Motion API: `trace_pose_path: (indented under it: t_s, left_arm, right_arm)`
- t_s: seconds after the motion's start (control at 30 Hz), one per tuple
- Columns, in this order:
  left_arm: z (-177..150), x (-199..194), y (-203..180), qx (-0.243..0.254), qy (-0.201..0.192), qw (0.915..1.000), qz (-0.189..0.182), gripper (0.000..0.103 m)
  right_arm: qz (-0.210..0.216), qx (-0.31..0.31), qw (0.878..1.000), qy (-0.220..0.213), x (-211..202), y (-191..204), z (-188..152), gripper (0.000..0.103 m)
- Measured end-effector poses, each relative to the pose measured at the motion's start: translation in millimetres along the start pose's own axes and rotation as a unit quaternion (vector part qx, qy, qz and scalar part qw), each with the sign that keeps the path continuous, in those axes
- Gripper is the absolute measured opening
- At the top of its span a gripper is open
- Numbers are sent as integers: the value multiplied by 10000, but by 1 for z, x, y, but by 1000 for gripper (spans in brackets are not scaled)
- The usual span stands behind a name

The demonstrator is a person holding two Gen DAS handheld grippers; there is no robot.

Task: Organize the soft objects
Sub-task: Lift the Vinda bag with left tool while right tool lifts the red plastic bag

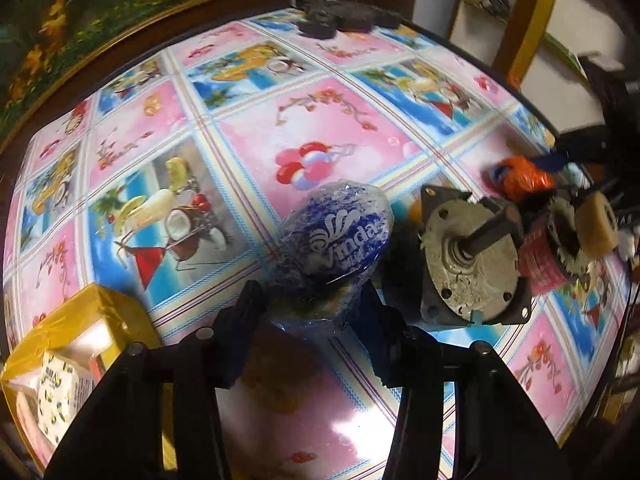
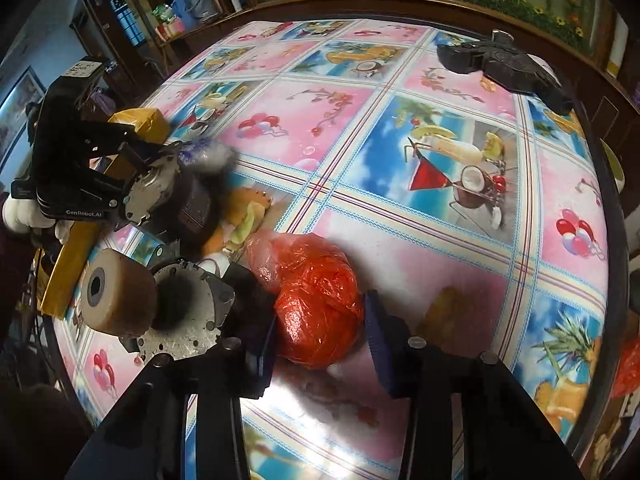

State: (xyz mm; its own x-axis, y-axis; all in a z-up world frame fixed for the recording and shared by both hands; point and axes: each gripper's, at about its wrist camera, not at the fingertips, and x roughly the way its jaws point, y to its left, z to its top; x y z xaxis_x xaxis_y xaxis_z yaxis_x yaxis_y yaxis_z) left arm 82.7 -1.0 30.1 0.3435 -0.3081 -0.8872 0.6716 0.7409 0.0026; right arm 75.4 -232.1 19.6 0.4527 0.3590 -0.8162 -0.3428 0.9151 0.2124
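Observation:
A blue-and-white tissue pack (image 1: 340, 236) in clear wrap stands tilted on the patterned tablecloth (image 1: 320, 120). Its lower end sits between the pads of my left gripper (image 1: 310, 304), which press on it from both sides. In the right wrist view a crumpled red plastic bag bundle (image 2: 316, 296) lies on the table, and my right gripper (image 2: 320, 316) is shut on it, pads touching each side. That view also shows the left gripper (image 2: 176, 156) at the far left, with the blue pack (image 2: 204, 152) at its tips. The red bundle (image 1: 524, 178) appears at the right of the left wrist view.
Metal motors (image 1: 468, 264) (image 2: 188, 320) and a tan roller wheel (image 2: 116, 292) crowd beside both bundles. A yellow box (image 1: 80, 344) holds packets at lower left. A soft orange-green toy (image 2: 240, 216) lies behind the motors. A black object (image 2: 504, 64) rests at the far edge.

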Motion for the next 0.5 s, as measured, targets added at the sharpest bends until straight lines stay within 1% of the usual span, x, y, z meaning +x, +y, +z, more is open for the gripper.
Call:
trace_pose_path:
  t_s: [0.1,0.17,0.3,0.43,0.5]
  left_arm:
    - [-7,-21,5,-224,-270,9993,-98,46]
    - [-10,-33,6,-303,-405,9985,-194,46]
    - [-21,-61,4,-397,-612,9970,-240,46]
    - [-38,-93,0,-529,-865,9945,-279,46]
    - [-48,-110,-2,-605,-999,9926,-327,46]
  right_arm:
    - [-14,205,9996,-180,-12,-5,-5,38]
    - [-46,337,9989,-314,-23,-9,-8,38]
    - [-89,613,9961,-631,-53,-17,-14,38]
    - [-139,709,9940,-822,-80,-10,-23,38]
    - [-189,674,9935,-900,-93,1,-28,38]
